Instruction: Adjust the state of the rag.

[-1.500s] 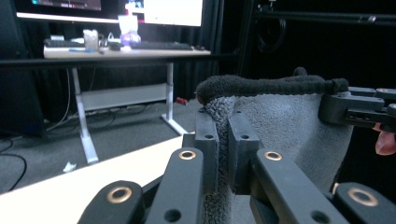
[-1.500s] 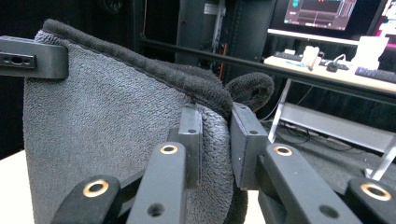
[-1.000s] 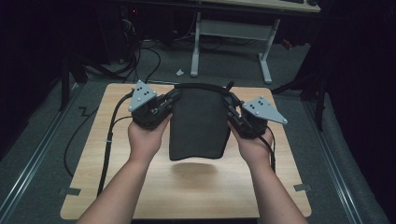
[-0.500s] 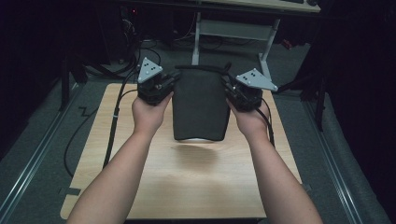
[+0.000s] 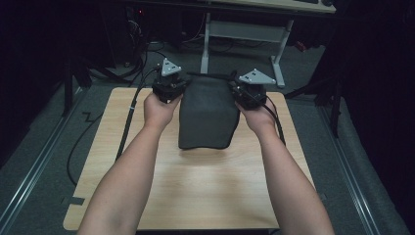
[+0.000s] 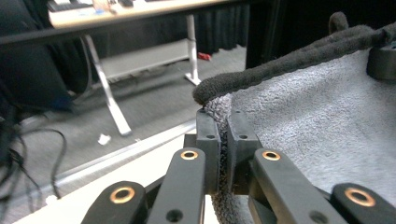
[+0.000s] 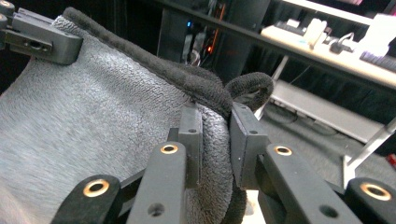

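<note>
A dark grey towel hangs folded between my two grippers over the far part of the wooden table. My left gripper is shut on the towel's left top corner. My right gripper is shut on its right top corner. The towel's lower edge rests on or just above the tabletop. In the left gripper view the grey fleecy cloth stretches away to the other gripper. In the right gripper view the left gripper holds the far corner.
A desk with white legs stands beyond the table on the grey floor. Black cables trail from the grippers over the table's left edge. A metal rail runs along the floor at left.
Both grippers moved away from the person toward the table's far edge, carrying the towel with them. The towel's lower edge slid farther up the table.
</note>
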Motion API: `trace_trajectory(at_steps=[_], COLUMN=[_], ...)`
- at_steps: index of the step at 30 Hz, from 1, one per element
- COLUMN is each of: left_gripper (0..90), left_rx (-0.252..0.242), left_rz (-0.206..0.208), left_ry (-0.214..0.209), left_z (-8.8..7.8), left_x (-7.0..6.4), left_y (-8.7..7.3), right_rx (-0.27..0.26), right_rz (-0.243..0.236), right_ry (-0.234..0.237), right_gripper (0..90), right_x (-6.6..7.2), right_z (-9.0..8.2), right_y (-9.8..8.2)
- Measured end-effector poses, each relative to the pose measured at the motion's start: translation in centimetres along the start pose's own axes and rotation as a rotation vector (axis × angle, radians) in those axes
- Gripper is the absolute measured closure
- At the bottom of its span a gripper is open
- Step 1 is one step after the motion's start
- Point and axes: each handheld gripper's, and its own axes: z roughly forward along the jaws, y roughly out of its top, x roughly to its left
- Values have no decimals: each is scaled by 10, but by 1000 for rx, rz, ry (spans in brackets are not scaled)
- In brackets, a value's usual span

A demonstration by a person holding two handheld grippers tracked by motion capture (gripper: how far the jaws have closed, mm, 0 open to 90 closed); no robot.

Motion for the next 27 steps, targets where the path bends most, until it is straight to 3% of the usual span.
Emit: trace_trajectory(at_steps=[4, 8, 13, 21, 25, 27], left_gripper=[856, 855, 855, 846, 844, 847], left_rx=[30, 41, 69, 77, 89, 90], left_rz=[5, -35, -47, -121, -123, -130], left_ry=[-12, -32, -37, -83, -95, -104], left_z=[9, 14, 18, 21, 23, 25], left_x=[-1, 0, 1, 10, 13, 14], left_y=[-13, -21, -28, -39, -48, -53], right_rx=[37, 53, 83, 92, 106, 98], right_rz=[-4, -4, 19, 34, 37, 67], right_ry=[16, 15, 40, 60, 74, 96], right_gripper=[773, 774, 772, 773, 773, 775], right_x=[-3, -3, -3, -2, -1, -2], right_z=[6, 10, 15, 20, 23, 24], right_y=[-15, -26, -36, -48, -54, -59])
